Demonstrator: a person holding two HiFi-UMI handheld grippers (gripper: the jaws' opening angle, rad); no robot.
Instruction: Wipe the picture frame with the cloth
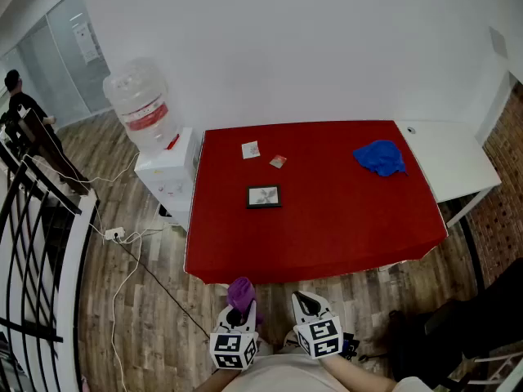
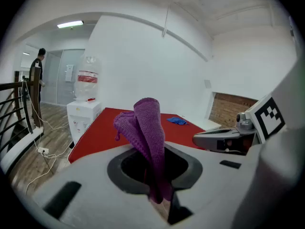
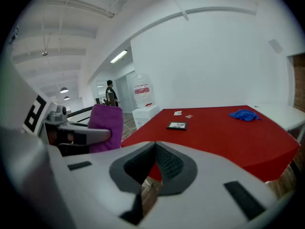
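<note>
Two grippers hover short of the red surface (image 1: 343, 219): left gripper (image 1: 242, 309) pinches the purple cloth (image 1: 240, 289), right gripper (image 1: 306, 302) pressed together, empty. Picture frame (image 1: 264, 196) lies at 12 o'clock, apparently unwiped.

The front half of the red bench (image 1: 327, 235) is bare, so the way from its near edge to the picture frame (image 1: 263, 196) is open. Behind the frame lie a white slip (image 1: 251, 149) and a small packet (image 1: 278, 162); a blue cloth (image 1: 380, 158) lies far right.
</note>
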